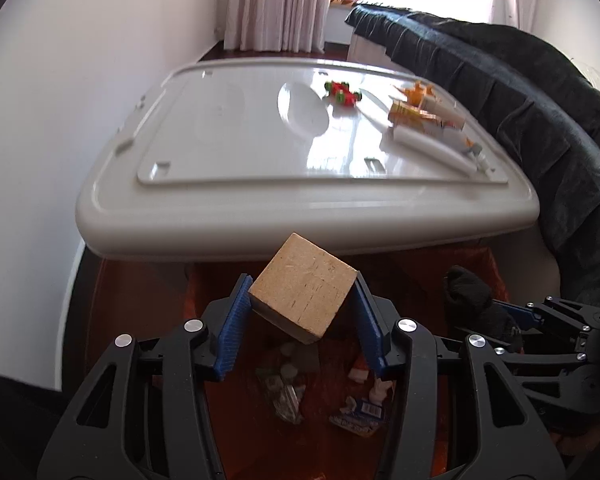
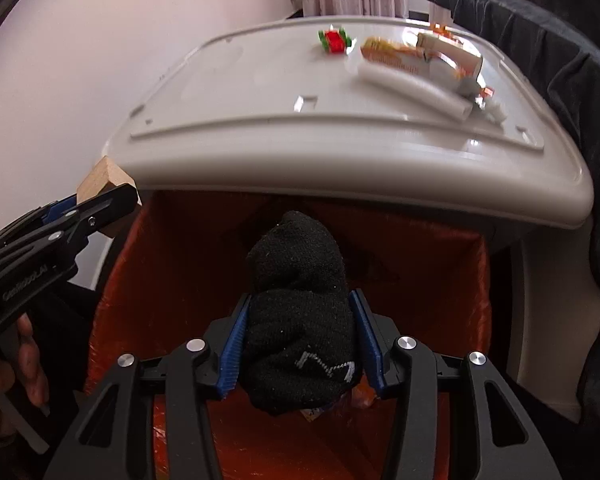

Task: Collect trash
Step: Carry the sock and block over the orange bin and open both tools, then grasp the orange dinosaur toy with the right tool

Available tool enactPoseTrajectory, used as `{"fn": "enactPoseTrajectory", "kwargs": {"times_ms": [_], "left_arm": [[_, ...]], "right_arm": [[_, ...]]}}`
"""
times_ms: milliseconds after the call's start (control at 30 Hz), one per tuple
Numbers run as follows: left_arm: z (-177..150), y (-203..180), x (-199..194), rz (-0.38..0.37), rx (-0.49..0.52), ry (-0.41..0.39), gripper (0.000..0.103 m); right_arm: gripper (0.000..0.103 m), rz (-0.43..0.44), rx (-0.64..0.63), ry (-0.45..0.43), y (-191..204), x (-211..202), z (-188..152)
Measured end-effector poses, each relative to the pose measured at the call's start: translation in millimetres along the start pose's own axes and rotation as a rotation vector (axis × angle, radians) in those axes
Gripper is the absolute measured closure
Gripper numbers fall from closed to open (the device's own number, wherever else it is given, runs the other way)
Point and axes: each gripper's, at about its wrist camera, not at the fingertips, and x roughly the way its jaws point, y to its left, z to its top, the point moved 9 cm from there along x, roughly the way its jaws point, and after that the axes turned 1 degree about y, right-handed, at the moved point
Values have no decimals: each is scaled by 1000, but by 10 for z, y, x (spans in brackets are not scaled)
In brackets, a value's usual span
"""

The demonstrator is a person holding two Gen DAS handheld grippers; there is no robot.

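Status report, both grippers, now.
Left gripper shut on wooden block. Right gripper shut on black sock. Both over orange-lined bin. Nothing in the way.

Right gripper point(image 2: 300, 344) jaws clamp a black sock point(image 2: 300, 300) over the orange-lined bin point(image 2: 460, 280).

Wooden blocks: I count one pale, square-cornered wooden cube point(image 1: 304, 294).
Socks: I count one rolled black knit sock point(image 2: 300, 320).
Toy cars: one small red and green plastic brick car point(image 1: 343, 94) on the white plastic table point(image 1: 260, 200).
White tubes: one long white plastic tube point(image 2: 416, 88) on that table.
Snack wrappers on the table: at least one orange and yellow wrapper point(image 2: 396, 58); the pile is too blurred for me to count further.
Orange-lined bins: one point(image 2: 440, 272).
Scraps in the bin: several, too small for me to count exactly.
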Motion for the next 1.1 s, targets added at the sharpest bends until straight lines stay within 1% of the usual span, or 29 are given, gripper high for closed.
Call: {"fn": "enactPoseTrajectory", "kwargs": {"times_ms": [67, 100, 133, 200, 233, 300, 400, 633, 800, 900, 1000, 1100], "left_arm": [[-40, 4, 8, 10, -6, 4, 50], [-44, 17, -4, 20, -13, -3, 37], [-37, 34, -20, 35, -21, -11, 26], [-11, 91, -55, 89, -33, -29, 15], [-4, 114, -67, 107, -35, -34, 12], [2, 132, -60, 132, -29, -27, 12], [-9, 129, -28, 131, -25, -14, 12], [29, 92, -36, 110, -29, -21, 12], [131, 83, -51, 94, -42, -31, 12], [268, 74, -96, 85, -46, -62, 12], [499, 31, -159, 76, -40, -111, 12], [758, -38, -212, 74, -28, -168, 12]], "right_arm": [[50, -26, -15, 11, 5, 76, -63], [39, -37, -16, 11, -9, 92, -73], [28, -47, -13, 5, -23, 89, -75], [20, -68, -2, -16, -67, 57, -65], [19, -74, 8, -29, -99, 33, -48], [18, -75, 31, -54, -157, -6, 18], [17, -65, 59, -80, -209, -85, 35], [17, -79, 66, -103, -295, -167, 108], [17, -92, 46, -148, -327, -323, 274], [17, -94, 39, -189, -372, -470, 473], [17, -106, 43, -223, -508, -599, 725], [17, -138, 53, -265, -766, -716, 1131]]}}
